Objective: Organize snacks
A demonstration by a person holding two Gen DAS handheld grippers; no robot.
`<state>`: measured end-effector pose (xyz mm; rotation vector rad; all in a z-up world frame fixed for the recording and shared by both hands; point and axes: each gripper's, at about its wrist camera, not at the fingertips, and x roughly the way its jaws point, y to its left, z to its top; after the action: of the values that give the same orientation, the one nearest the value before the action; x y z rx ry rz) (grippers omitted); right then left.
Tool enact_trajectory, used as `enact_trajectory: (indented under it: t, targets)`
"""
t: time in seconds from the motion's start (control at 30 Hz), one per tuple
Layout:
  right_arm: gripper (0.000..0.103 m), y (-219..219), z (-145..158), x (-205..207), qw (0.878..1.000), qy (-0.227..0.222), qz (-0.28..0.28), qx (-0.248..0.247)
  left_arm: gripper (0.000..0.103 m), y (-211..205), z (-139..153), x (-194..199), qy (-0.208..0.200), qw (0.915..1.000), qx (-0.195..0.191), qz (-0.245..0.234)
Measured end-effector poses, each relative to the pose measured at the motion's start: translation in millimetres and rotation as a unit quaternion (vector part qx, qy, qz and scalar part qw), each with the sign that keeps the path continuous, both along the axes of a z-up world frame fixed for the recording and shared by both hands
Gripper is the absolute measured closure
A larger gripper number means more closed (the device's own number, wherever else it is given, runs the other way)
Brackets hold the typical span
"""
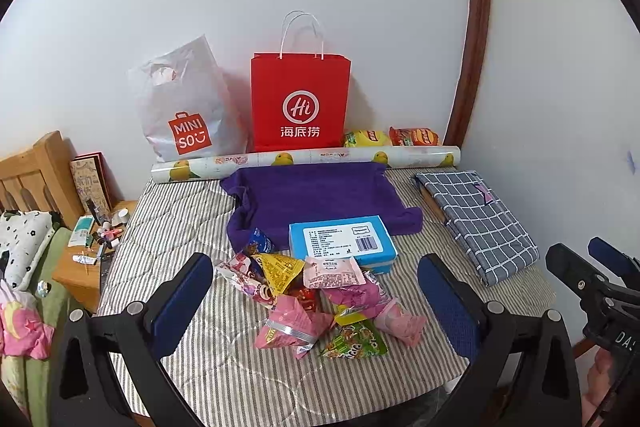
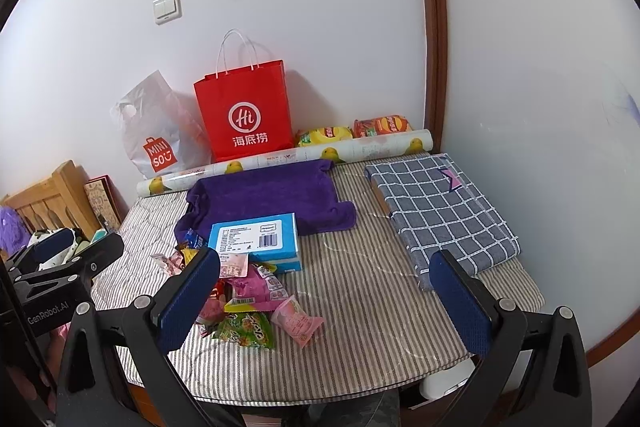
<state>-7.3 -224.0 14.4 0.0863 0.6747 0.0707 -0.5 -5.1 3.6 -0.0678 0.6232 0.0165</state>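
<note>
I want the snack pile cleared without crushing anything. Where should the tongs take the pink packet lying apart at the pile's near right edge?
Probably by its crimped end seal. The pink packet lies flat and clear of the green packet, its flared seal toward the bare striped cover. Bring the open right tongs in from that side and pinch across the thin seal, not the puffed middle.

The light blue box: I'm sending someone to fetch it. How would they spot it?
Find the red paper bag at the wall. In front lies a purple towel; the light blue box sits on its near edge. It's the only rigid box, white-labelled, beside loose snack packets.
</note>
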Motion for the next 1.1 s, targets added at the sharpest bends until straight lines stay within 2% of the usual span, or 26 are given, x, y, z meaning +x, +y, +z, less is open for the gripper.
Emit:
enact_trajectory:
  t: [1.1]
  targets:
    - [0.000, 6.6, 3.9, -3.5, 1.000, -0.010, 0.012, 0.004, 0.000, 4.6, 8.5, -1.6, 0.001, 1.0000, -0.005, -0.001]
